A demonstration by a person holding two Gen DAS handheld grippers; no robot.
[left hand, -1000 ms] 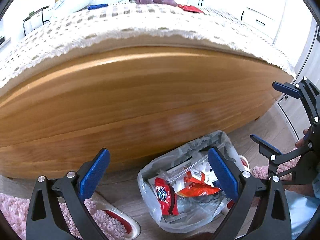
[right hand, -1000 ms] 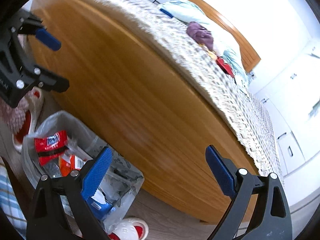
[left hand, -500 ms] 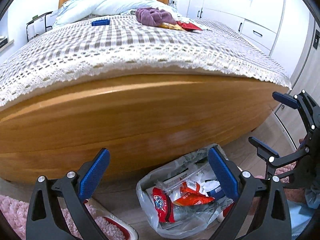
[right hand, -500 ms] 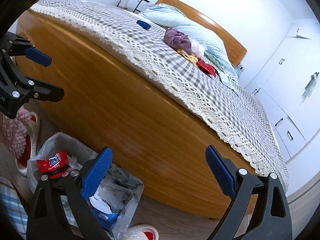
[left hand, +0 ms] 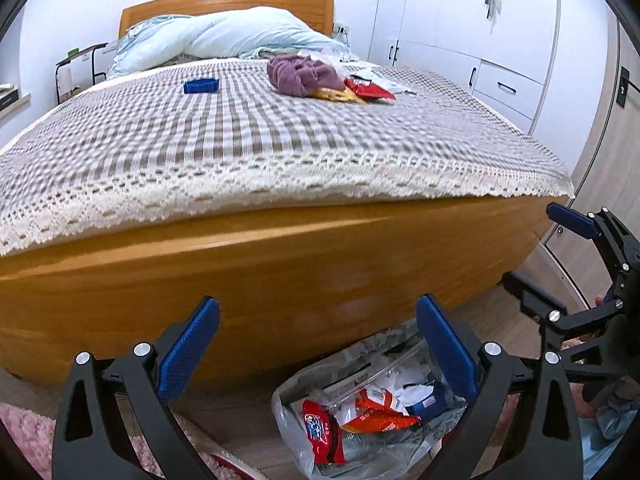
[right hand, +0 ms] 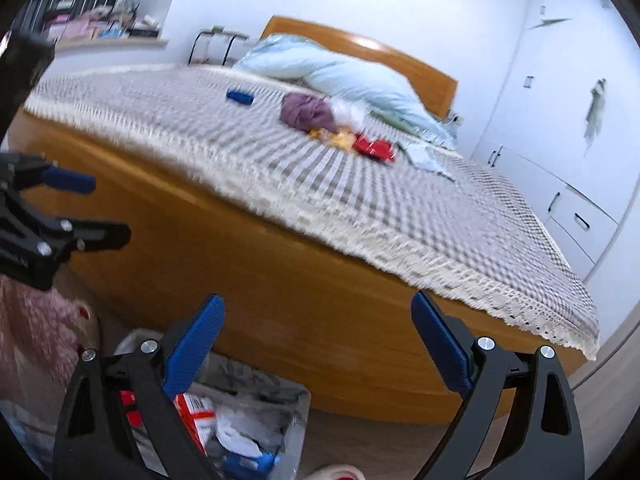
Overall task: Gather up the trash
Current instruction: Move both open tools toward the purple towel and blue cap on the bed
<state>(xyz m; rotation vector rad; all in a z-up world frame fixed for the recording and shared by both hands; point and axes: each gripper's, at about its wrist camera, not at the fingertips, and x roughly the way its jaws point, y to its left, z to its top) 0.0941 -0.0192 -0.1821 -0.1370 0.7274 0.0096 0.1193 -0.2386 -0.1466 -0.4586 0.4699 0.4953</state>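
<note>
Trash is in two places right now: a clear plastic bag on the floor at the foot of the bed, already stuffed with wrappers, and a little pile still up on the bed. That pile is a red snack packet and a yellow wrapper, tucked right against a purple bundle of cloth, well toward the pillow end. There's also a small blue thing off to the side of it, can't tell if that counts as trash.

Both tools are empty. The left gripper has its fingers spread wide with nothing between them, hanging above the bag. Same deal for the right gripper, splayed and holding nothing, pointed up at the bedspread.

So I'd say this is the in-between step: bag is loaded, and the bed pile is the next target. Next move probably means reaching well across the mattress, and pinching the red packet flat without snagging the cloth or the crocheted cover. Thin foil like that could slip or crumple, so a low, edge-on pinch looks like the safer bet.
</note>
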